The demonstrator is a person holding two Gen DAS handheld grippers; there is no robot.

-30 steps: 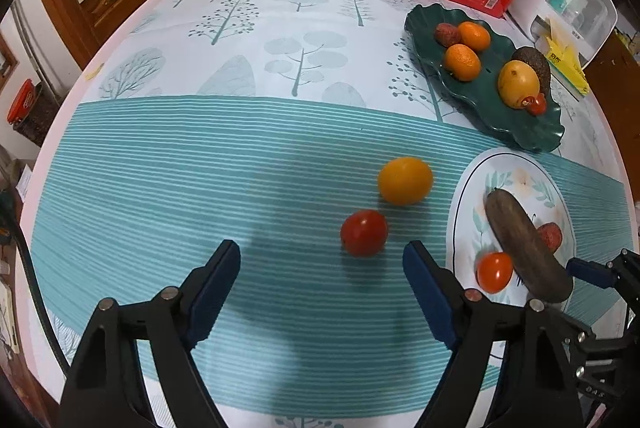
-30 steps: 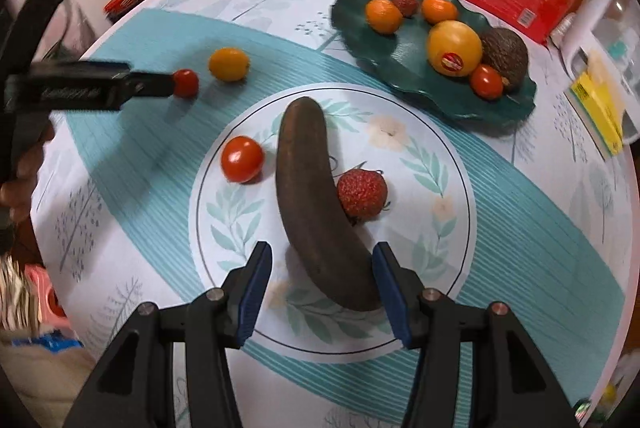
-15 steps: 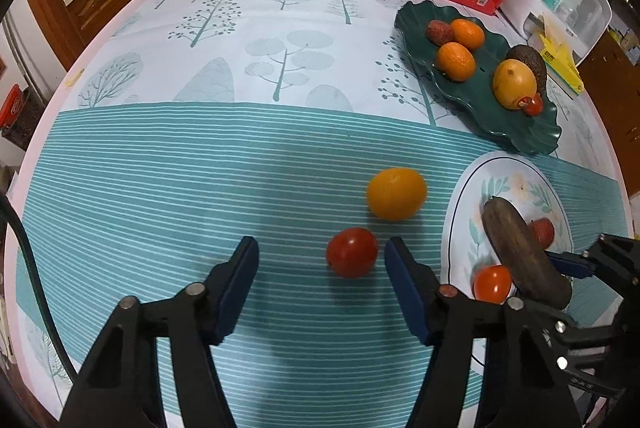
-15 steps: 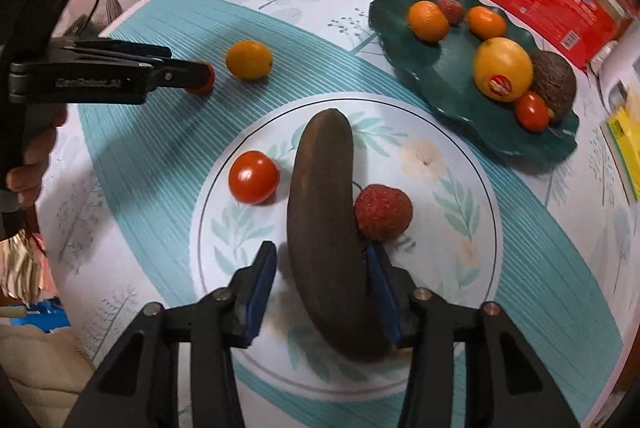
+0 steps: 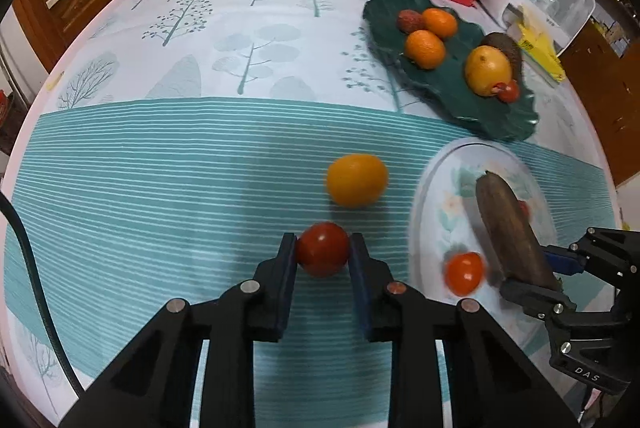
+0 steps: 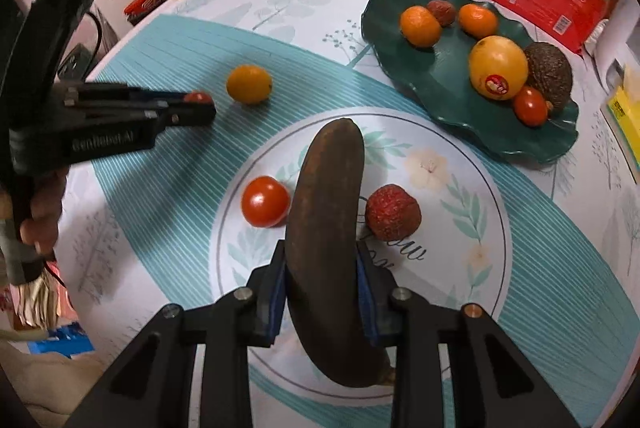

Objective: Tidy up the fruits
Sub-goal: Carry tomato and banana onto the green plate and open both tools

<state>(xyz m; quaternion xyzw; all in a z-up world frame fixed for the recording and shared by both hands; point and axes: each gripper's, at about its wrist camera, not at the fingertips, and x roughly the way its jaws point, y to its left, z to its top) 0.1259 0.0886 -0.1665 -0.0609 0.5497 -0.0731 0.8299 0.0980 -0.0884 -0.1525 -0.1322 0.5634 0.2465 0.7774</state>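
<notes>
Fruits lie scattered on the desk (image 5: 160, 188). In the left wrist view, low centre, the left gripper (image 5: 323, 248) has just been closing and its fingers now pinch a small tomato (image 5: 322, 249), just below a loose orange fruit (image 5: 357, 180). In the right wrist view, low centre, the right gripper (image 6: 321, 276) has just been closing too, clamped on the dark banana (image 6: 326, 236) on the white plate (image 6: 460, 164). Both grasps look made; next each probably lifts toward the green dish (image 6: 448, 84), upper right.
</notes>
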